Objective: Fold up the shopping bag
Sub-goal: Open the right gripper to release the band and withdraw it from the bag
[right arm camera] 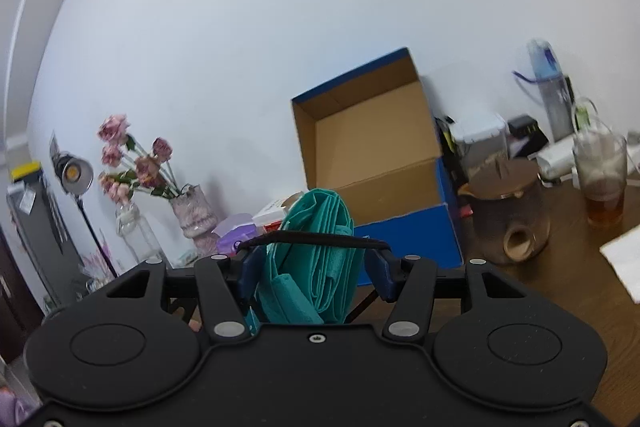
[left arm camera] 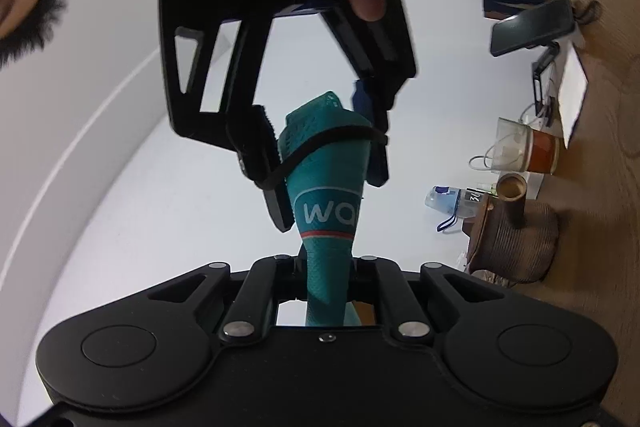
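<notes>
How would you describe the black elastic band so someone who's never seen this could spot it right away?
Start at the open blue cardboard box against the white wall; in front of it, the rolled teal shopping bag stands between the right gripper fingers. The black elastic band is the thin dark cord stretched across the bundle from one finger to the other, the only black line crossing the teal fabric.

water bottle [right arm camera: 550, 87] blurred, bag [left arm camera: 326, 211] lettering partly hidden (only "wa" shows), white sheet [right arm camera: 626, 261] cut off

teal shopping bag [left arm camera: 326, 211], rolled, band-wrapped, held upright
</notes>
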Demonstrator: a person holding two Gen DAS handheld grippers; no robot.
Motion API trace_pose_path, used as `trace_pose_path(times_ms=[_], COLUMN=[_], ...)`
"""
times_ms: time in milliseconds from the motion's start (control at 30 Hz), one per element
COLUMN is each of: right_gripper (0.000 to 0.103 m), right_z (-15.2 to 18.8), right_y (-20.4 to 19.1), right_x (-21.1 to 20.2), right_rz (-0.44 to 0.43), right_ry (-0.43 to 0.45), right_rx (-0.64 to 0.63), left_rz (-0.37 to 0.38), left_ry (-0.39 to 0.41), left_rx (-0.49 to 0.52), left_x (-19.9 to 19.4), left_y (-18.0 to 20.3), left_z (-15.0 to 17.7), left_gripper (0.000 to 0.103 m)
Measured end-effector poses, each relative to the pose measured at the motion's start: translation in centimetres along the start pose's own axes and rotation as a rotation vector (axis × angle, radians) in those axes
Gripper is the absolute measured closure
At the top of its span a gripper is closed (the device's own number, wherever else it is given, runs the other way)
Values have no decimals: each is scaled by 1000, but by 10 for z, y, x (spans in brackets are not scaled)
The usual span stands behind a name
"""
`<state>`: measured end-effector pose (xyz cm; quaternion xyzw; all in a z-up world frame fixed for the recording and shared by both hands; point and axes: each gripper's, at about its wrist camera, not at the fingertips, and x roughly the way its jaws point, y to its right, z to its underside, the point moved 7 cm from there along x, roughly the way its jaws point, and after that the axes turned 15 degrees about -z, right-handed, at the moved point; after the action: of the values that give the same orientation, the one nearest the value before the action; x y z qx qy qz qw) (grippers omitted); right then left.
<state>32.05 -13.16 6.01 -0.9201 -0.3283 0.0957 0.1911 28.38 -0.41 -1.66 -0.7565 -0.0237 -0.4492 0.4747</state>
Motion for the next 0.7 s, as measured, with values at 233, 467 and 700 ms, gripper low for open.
trace_pose_path(times_ms=[233,467,700], right_gripper=[42,40,39], right_z=[2,-3,-3], right_y=[-25,-37,-48], right_x=[4,6,12], right_rz=[32,-113,-259], right_ry=[-117,-349,-632], right_rx=[-329,-496,-591], left_rz=[25,58,69], left_ry=[115,250,258], left_rx=[23,50,58], left_x=[-15,-34,-40], left_y=[0,2,9], left_z=[1,-2,-10], left_gripper=[93,93,93])
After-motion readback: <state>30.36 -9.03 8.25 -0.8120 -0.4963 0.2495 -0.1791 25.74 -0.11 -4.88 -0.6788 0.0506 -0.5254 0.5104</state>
